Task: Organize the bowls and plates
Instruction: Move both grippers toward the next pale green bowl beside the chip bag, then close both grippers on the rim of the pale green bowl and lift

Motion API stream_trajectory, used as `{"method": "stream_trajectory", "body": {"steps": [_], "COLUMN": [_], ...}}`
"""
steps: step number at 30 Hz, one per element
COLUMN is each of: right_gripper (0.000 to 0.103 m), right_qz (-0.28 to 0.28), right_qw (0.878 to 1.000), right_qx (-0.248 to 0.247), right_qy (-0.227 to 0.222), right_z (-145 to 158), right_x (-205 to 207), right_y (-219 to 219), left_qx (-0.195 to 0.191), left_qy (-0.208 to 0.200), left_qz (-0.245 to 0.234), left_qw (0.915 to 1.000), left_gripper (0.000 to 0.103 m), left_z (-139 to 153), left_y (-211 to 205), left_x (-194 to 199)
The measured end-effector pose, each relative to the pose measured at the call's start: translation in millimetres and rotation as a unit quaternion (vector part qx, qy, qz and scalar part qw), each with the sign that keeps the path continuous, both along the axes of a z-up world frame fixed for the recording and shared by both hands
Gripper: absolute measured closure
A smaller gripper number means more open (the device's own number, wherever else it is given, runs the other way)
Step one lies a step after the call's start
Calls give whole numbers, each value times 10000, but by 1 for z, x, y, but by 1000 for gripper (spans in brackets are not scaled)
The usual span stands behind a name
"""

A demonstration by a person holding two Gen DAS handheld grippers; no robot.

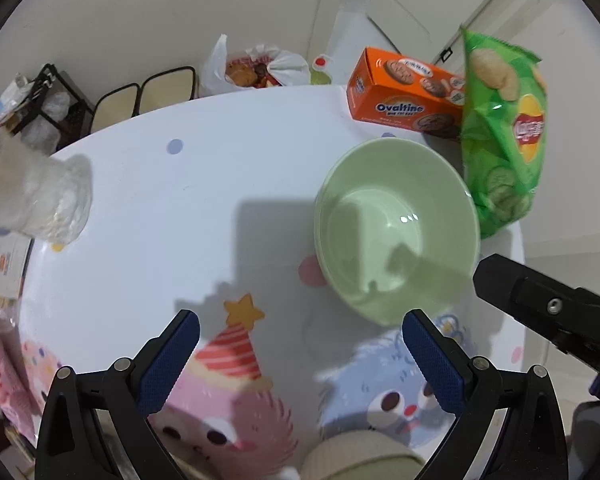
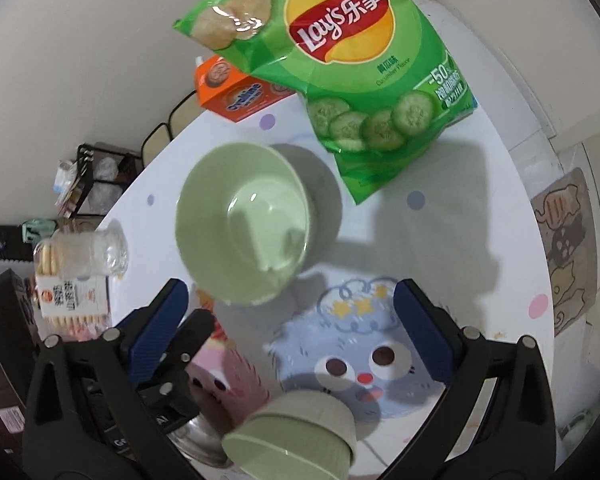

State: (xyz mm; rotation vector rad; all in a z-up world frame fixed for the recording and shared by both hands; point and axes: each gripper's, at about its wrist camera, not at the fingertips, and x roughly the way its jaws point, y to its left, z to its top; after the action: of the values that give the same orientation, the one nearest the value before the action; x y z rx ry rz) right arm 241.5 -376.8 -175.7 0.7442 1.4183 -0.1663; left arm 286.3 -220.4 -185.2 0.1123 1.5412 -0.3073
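Both grippers hang wide open with nothing between their blue pads: the left gripper point(image 1: 300, 344) and the right gripper point(image 2: 290, 312) hover over a cartoon-printed tablecloth point(image 1: 160, 208). Ahead and to the right of the left fingers sits a pale green bowl point(image 1: 396, 228), just beside a green Lay's bag point(image 1: 504, 136) and an orange Ovaltine box point(image 1: 404, 96). Only the right wrist view shows a small ribbed green bowl point(image 2: 296, 436) tilted at the near edge, below its fingers.

Two close downward wrist views, shared green bowl point(image 1: 396, 224) point(image 2: 242, 224)
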Motion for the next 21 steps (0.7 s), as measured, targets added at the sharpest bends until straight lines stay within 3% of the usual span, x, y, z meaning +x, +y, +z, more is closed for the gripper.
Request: {"method": "stream_trajectory", "body": {"steps": [15, 18, 21], "right_gripper": [1, 1, 1], "right_qz": [-265, -248, -244], "right_qw": [9984, 9982, 9980], "right_qx": [-11, -58, -101], "right_qy": [492, 535, 568], "right_z": [-33, -35, -37], "right_x": [19, 21, 20], "right_y": [4, 6, 7], "left_qx": [1, -42, -17], "left_qy": [332, 363, 377], "left_qz": [-271, -254, -251], "left_qw": [9991, 9990, 9990], "left_gripper": [1, 8, 30], "left_z": [-37, -40, -43], "left_y": [-11, -12, -11], "left_x": [30, 32, 34]}}
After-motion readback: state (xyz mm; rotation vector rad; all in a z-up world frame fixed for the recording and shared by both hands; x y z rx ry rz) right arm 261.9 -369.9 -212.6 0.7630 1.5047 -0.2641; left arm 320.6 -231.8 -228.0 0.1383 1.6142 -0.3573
